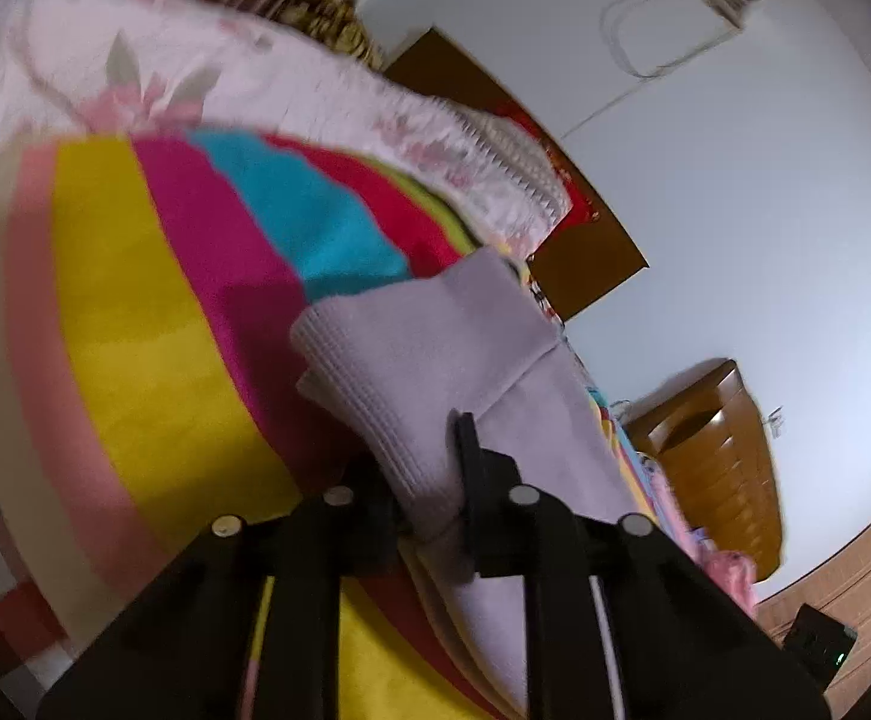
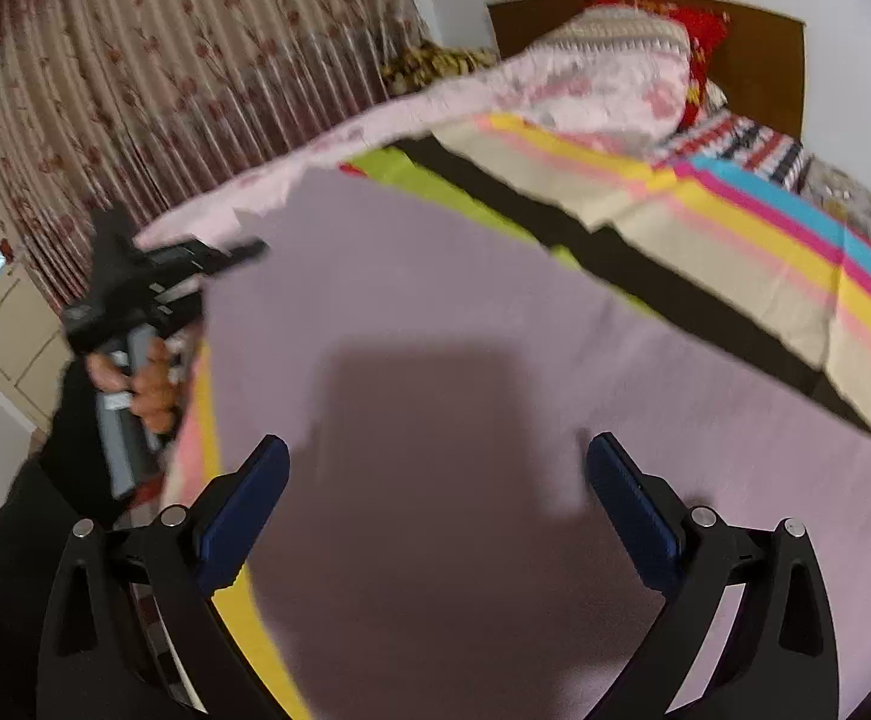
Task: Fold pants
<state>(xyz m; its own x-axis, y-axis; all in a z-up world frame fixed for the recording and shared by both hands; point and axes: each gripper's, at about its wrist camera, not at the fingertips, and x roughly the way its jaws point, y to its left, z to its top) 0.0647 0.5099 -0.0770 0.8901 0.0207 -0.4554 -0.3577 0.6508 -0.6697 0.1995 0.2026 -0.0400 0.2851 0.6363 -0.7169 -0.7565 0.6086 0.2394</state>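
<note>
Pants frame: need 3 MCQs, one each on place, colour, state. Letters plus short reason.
1. Where do the pants lie?
A. on the striped bedspread
B. on the floor
C. over a chair

2. What colour are the pants?
A. black
B. lilac
C. green

3. How does the left gripper stand?
A. open, clear of cloth
B. shut on the pants
C. out of view

Key:
1 A: the right wrist view shows them spread on the bedspread.
2 B: pale lilac in both views.
3 B: in its own view the jaws pinch a ribbed edge; the right gripper stands open above the cloth.
</note>
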